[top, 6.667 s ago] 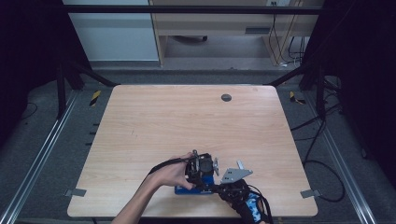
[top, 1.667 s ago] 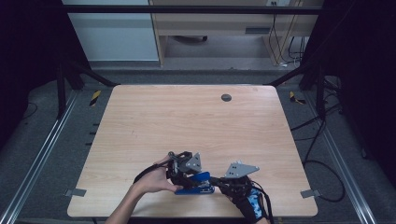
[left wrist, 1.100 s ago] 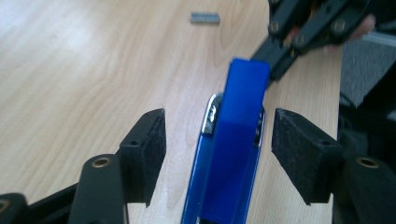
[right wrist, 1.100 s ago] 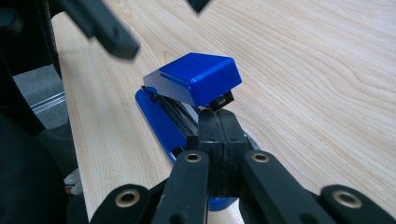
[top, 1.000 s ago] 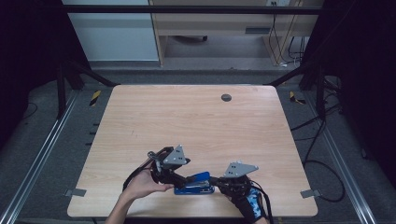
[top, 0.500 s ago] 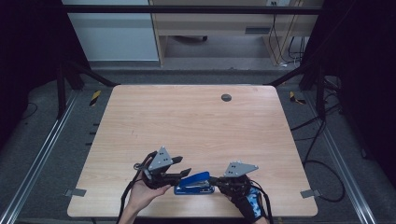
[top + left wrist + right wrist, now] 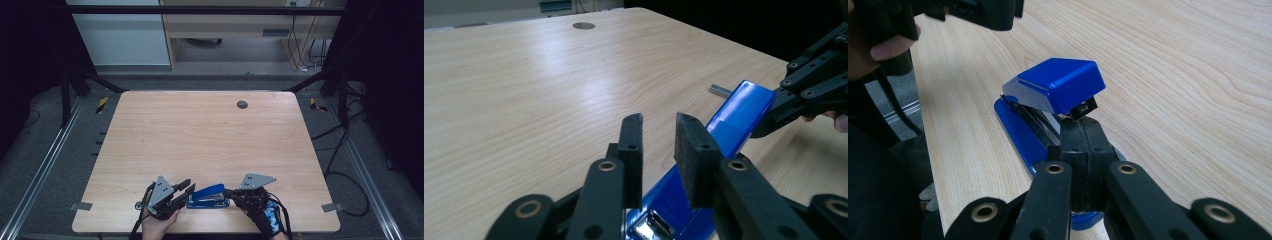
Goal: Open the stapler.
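A blue stapler (image 7: 207,192) lies near the table's front edge with its top arm raised at an angle. My left gripper (image 7: 186,186) is at its left end. In the left gripper view, that gripper (image 7: 659,120) hangs over the stapler's (image 7: 739,112) hinge end. Its jaws have just been closing to a narrow gap, with nothing between the pads. My right gripper (image 7: 227,191) is at the stapler's right end. In the right gripper view, the right gripper (image 7: 1082,122) is shut, tips just under the raised blue top (image 7: 1058,82).
The wooden table (image 7: 200,135) has a round grommet (image 7: 242,104) at the back. A small metal strip (image 7: 720,90) lies on the wood just beyond the stapler. A hand in a patterned glove (image 7: 265,220) holds the right gripper at the front edge.
My left gripper has moved left and down toward the front edge, off the stapler's top to its left end, and its jaws have narrowed. The right gripper has stayed put.
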`<state>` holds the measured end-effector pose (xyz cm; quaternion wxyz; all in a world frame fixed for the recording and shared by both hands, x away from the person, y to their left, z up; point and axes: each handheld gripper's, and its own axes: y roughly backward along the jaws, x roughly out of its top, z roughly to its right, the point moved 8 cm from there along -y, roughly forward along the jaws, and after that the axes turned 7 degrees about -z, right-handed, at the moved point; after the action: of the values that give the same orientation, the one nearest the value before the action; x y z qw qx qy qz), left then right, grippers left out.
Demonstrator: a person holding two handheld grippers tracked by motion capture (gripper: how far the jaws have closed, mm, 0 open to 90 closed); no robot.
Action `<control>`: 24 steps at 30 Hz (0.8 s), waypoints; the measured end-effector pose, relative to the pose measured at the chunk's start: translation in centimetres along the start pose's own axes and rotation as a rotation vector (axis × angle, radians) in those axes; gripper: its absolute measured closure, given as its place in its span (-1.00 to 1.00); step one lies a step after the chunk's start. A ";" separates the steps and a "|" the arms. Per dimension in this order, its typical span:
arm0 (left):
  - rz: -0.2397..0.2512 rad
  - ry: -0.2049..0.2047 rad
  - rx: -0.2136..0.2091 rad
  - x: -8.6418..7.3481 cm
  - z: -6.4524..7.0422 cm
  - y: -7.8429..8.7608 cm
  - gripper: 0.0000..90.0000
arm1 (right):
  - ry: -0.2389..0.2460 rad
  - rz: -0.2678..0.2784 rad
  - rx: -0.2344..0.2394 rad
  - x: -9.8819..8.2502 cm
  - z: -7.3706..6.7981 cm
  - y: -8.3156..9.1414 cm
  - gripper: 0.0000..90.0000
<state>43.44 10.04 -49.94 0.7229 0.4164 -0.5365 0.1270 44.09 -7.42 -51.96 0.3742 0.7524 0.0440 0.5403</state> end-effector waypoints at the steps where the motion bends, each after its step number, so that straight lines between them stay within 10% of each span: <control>1: 0.004 0.001 0.014 -0.2 0.0 0.0 0.68 | 0.000 0.000 0.000 0.0 0.0 0.0 1.00; 9: 0.045 0.077 0.084 -1.8 0.3 0.2 0.88 | -0.001 -0.002 0.000 0.0 0.0 0.0 1.00; 24: 0.096 0.090 0.158 -3.3 3.3 -0.2 0.93 | -0.003 -0.003 0.003 0.1 -0.1 -0.1 1.00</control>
<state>40.07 8.31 -52.66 0.7042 0.4397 -0.5112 0.2222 44.10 -7.29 -51.93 0.3739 0.7538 0.0453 0.5384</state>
